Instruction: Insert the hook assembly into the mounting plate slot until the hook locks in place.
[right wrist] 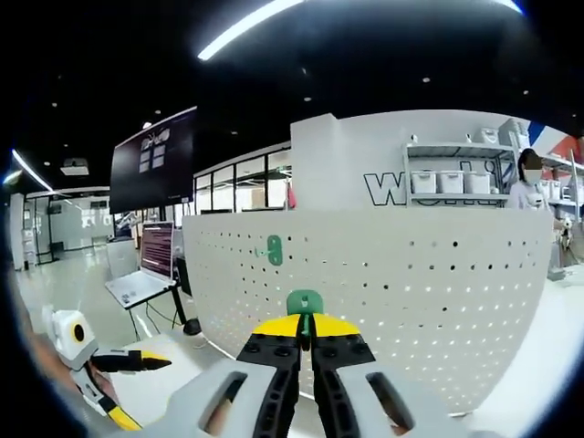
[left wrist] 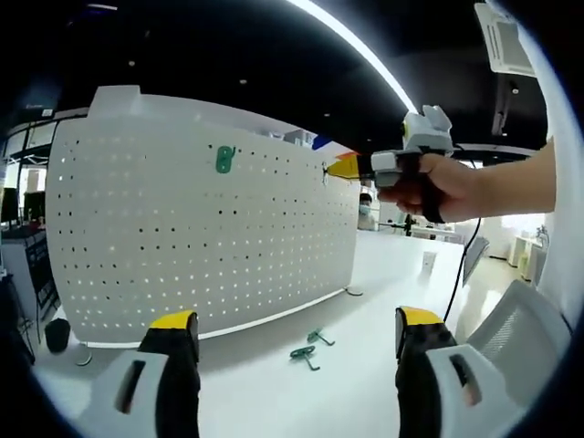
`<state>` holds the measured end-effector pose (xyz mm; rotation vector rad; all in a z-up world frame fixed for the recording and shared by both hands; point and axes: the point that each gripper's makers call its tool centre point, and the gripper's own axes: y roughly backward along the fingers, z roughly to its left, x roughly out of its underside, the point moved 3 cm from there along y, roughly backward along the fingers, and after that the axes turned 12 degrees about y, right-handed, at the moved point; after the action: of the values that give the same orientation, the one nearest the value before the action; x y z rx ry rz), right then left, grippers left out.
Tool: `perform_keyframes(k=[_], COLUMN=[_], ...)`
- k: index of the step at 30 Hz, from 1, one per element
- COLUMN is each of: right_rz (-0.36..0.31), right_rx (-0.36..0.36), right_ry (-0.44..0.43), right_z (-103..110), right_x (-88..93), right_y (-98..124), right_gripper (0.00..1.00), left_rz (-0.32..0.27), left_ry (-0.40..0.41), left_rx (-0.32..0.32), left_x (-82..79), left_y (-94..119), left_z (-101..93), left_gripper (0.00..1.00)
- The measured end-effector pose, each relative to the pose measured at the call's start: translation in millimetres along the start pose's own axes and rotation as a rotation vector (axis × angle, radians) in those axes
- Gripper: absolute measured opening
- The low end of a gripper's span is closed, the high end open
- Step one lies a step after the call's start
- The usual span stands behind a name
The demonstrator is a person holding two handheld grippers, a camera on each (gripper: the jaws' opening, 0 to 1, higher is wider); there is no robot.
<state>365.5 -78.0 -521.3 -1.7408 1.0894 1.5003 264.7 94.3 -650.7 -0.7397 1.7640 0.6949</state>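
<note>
The white perforated mounting plate (left wrist: 201, 246) stands upright on the table, with one green hook (left wrist: 224, 159) fixed in its upper part. Two more green hooks (left wrist: 306, 354) lie on the table in front of it. My left gripper (left wrist: 297, 328) is open and holds nothing, well back from the plate. A hand holds my right gripper (left wrist: 342, 167) with its yellow tips close to the plate's upper right area. In the right gripper view the right gripper (right wrist: 306, 321) is shut on a green hook (right wrist: 304, 301), close to the plate (right wrist: 411, 274), right of the mounted hook (right wrist: 274, 250).
The white table (left wrist: 392, 274) runs on behind the plate to the right. A grey chair back (left wrist: 520, 328) stands at the right, and a cable hangs from the hand. A laptop (right wrist: 137, 283) and dark screen (right wrist: 155, 160) are left of the plate; my left gripper (right wrist: 100, 365) shows lower left.
</note>
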Motion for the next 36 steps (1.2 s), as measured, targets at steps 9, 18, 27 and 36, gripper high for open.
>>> perform_keyframes(k=[9, 18, 27, 36], right_rz=[0.043, 0.054, 0.078, 0.029], right_rx=[0.004, 0.040, 0.076, 0.186], right_ry=[0.037, 0.064, 0.043, 0.024], right_z=[1.2, 0.4, 1.1, 2.8], right_x=[-5.1, -16.2, -15.0, -23.2], right_y=[-10.6, -21.6, -33.4, -55.7], right_gripper=[0.01, 0.01, 0.01, 0.01], left_rz=[0.096, 0.198, 0.202, 0.210], left_ry=[-0.026, -0.044, -0.037, -0.034], left_rx=[-0.017, -0.037, -0.044, -0.052], left_x=[18.7, 38.8, 39.1, 40.7], left_y=[-3.4, -5.2, -3.6, -2.2], left_z=[2.8, 5.0, 6.4, 8.8], left_gripper=[0.90, 0.89, 0.88, 0.87])
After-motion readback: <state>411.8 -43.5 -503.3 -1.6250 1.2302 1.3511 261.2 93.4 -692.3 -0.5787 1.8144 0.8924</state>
